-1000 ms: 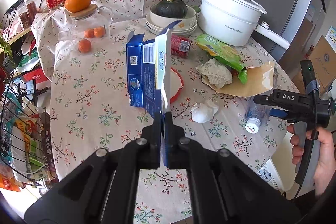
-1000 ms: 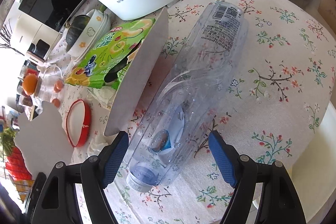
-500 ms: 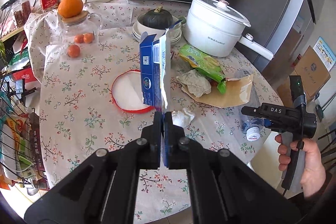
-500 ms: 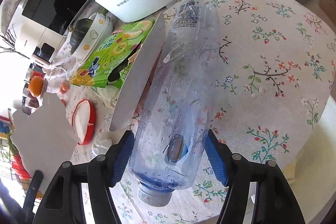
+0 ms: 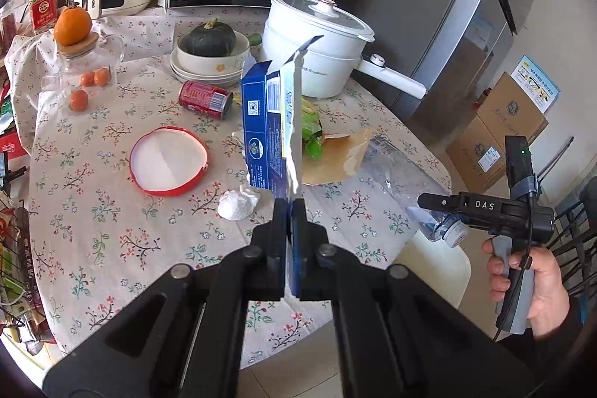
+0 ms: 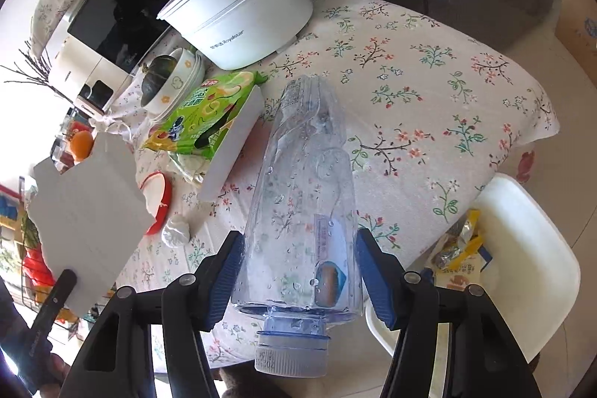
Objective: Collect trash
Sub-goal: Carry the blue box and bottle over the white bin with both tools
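Note:
My left gripper is shut on the bottom edge of a flattened blue carton, held upright above the flowered table; its white back shows in the right wrist view. My right gripper has its jaws closing on a clear plastic bottle. The blue pads press both sides and the capped end points toward the camera. The bottle hangs tilted over the table's right edge. A red can, a crumpled tissue, a green snack bag and brown paper lie on the table.
A red-rimmed lid lies left of the carton. At the back stand a white pot with a long handle, a bowl with a squash and a glass jar. A white chair with wrappers stands below the table's edge.
The right jaws narrowed onto the bottle and raised it off the cloth toward the table's edge. The left gripper pulled back and up with the carton, so more of the table shows.

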`<state>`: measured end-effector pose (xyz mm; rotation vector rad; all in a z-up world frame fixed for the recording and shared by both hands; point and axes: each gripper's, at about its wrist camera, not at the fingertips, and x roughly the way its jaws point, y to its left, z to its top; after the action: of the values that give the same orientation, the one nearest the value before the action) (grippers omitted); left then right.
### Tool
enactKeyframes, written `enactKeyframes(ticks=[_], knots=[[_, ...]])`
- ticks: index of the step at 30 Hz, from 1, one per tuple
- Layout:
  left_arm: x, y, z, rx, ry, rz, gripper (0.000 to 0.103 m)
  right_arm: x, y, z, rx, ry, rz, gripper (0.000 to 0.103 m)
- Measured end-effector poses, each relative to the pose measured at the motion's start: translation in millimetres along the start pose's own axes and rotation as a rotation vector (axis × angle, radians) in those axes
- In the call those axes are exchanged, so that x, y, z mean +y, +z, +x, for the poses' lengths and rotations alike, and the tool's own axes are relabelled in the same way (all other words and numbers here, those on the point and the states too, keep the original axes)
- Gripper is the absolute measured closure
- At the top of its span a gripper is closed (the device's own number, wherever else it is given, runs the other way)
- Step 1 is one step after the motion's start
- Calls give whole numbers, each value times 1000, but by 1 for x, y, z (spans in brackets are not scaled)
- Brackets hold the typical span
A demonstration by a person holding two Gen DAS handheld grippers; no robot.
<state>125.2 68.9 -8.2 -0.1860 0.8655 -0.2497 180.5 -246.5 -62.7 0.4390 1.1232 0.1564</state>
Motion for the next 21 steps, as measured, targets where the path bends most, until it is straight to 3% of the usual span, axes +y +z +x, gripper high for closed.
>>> enactKeyframes(ticks=[6,16,21], knots=[[-31,-7,9,30,-34,61,100,-26,-9,-11,8,-50,-6,41],[-48,-16,25,85,-41,88,100,-40,-8,35,123,-116,10,40],[-46,-21,27,106,-35,90,100,-32,6,47,112,-109,23,40]])
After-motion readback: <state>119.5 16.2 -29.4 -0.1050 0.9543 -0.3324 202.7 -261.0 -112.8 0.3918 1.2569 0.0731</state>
